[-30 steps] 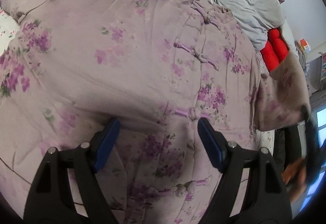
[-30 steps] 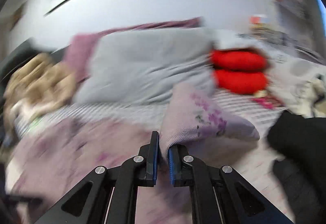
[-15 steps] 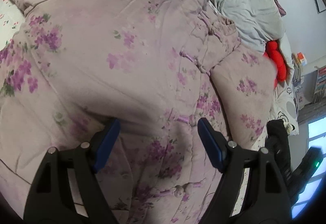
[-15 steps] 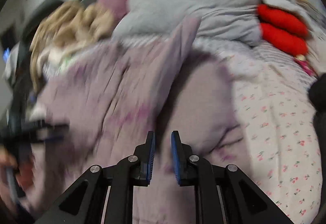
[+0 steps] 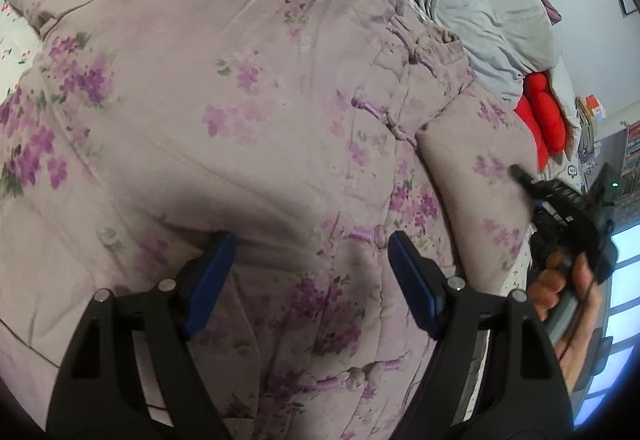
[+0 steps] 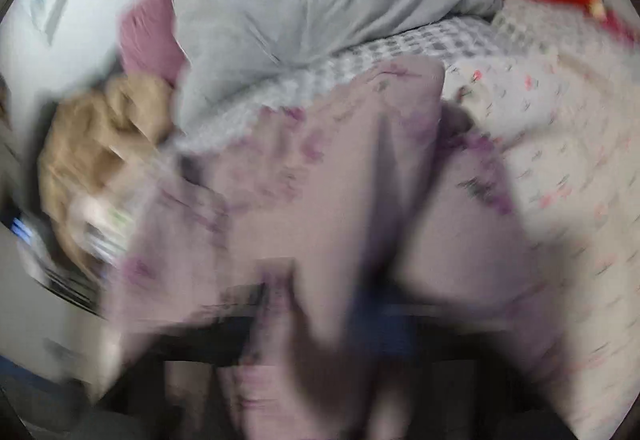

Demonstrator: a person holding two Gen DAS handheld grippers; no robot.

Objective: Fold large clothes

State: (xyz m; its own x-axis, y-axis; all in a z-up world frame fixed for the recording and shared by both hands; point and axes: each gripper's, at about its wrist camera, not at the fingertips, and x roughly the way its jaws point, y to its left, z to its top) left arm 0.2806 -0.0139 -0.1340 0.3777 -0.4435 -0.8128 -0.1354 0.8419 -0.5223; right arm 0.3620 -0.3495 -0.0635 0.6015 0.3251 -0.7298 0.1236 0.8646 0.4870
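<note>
My left claw hangs spread over the jacket on the bed; my right claw, pressed together, touches its sleeve.

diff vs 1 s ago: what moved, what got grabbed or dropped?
The right gripper carried the sleeve over and laid it across the jacket front. Its jaws opened briefly, then closed again; now it rests shut against the folded sleeve, though blur hides whether cloth is pinched. The left gripper stayed open and pressed on the jacket.
</note>
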